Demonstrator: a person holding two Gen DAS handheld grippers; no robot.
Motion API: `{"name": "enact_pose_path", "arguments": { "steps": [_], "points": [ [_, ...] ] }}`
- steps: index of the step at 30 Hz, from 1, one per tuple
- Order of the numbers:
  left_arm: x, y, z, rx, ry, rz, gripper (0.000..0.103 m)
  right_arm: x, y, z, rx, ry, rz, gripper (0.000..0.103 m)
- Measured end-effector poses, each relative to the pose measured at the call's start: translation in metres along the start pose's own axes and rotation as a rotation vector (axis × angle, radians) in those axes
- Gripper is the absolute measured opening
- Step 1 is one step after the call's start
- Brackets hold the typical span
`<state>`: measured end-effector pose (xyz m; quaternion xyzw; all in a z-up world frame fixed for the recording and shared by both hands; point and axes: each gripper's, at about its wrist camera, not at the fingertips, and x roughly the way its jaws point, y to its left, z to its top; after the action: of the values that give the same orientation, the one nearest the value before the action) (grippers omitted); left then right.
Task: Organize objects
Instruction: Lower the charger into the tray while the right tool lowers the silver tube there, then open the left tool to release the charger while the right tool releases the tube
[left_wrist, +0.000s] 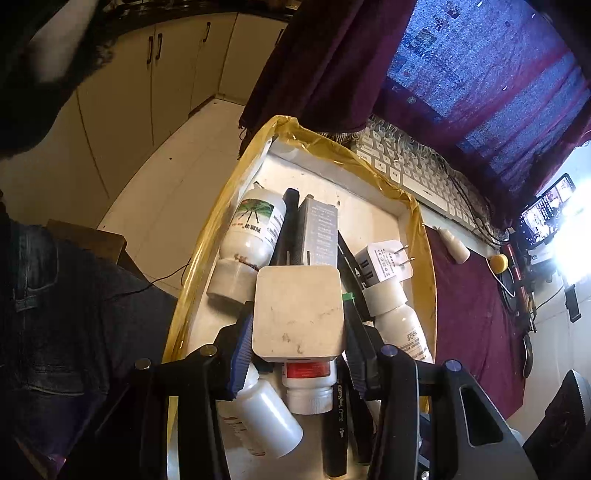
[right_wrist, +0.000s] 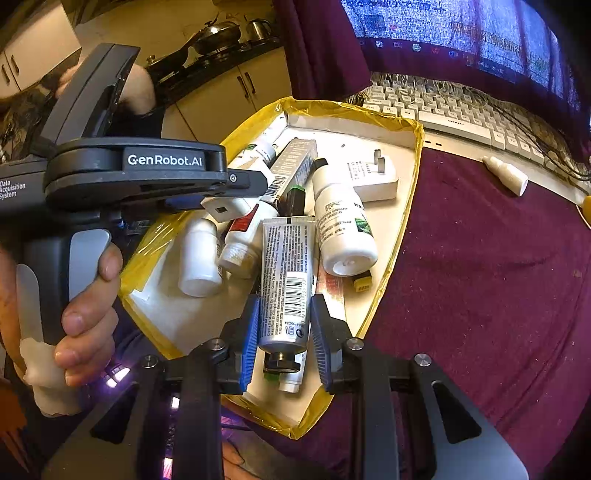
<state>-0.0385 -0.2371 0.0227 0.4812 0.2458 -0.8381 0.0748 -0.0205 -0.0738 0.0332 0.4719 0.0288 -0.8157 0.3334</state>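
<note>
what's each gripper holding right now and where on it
Left gripper: white square charger, clamped across its two side faces. Right gripper: silver tube, gripped across its body near the black cap end.

A shallow white tray edged in yellow tape (right_wrist: 413, 155) holds a jumble of things. A scuffed white square power adapter (left_wrist: 298, 312) sits pinched in the left claw (left_wrist: 295, 354) above the pile. A silver barcode-printed tube with a black cap (right_wrist: 286, 280) lies gripped lengthwise in the right claw (right_wrist: 284, 339). White plastic bottles (right_wrist: 341, 225) lie on their sides.
</note>
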Motion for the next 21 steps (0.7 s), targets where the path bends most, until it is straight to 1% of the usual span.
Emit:
{"name": "enact_pose_path", "arguments": {
  "steps": [7,12,14,15,16,17,18,19,20,21],
  "points": [
    [0.0,-0.003,0.0,0.011,0.001,0.003,0.039,0.002,0.003,-0.001,-0.006,-0.005,-0.021,0.025],
    [0.001,-0.002,0.002,0.009,-0.014,0.024,0.039,0.004,0.004,0.001,-0.007,-0.003,-0.021,0.025],
    [-0.003,0.0,0.0,-0.005,-0.03,0.001,0.04,0.004,0.004,0.0,-0.005,-0.002,-0.019,0.025],
    [-0.007,0.0,-0.002,0.005,-0.038,-0.03,0.042,0.004,0.004,0.0,-0.011,0.001,-0.02,0.025],
    [-0.009,-0.001,-0.003,0.015,-0.043,-0.042,0.043,0.004,0.005,-0.001,-0.022,0.002,-0.022,0.025],
    [-0.011,-0.003,-0.004,0.027,-0.048,-0.044,0.047,0.004,0.005,-0.002,-0.027,-0.004,-0.023,0.026],
    [-0.013,-0.006,-0.006,0.039,-0.056,-0.038,0.054,0.003,0.005,-0.002,-0.025,-0.008,-0.021,0.027],
    [-0.014,-0.007,-0.008,0.048,-0.063,-0.033,0.059,0.003,0.003,-0.003,-0.014,-0.011,-0.013,0.028],
    [-0.014,-0.008,-0.009,0.046,-0.069,-0.026,0.059,0.003,0.002,-0.003,-0.006,-0.011,-0.007,0.035],
    [-0.015,-0.008,-0.011,0.035,-0.073,-0.022,0.06,0.002,0.001,-0.003,0.001,-0.011,0.001,0.046]
  ]
}}
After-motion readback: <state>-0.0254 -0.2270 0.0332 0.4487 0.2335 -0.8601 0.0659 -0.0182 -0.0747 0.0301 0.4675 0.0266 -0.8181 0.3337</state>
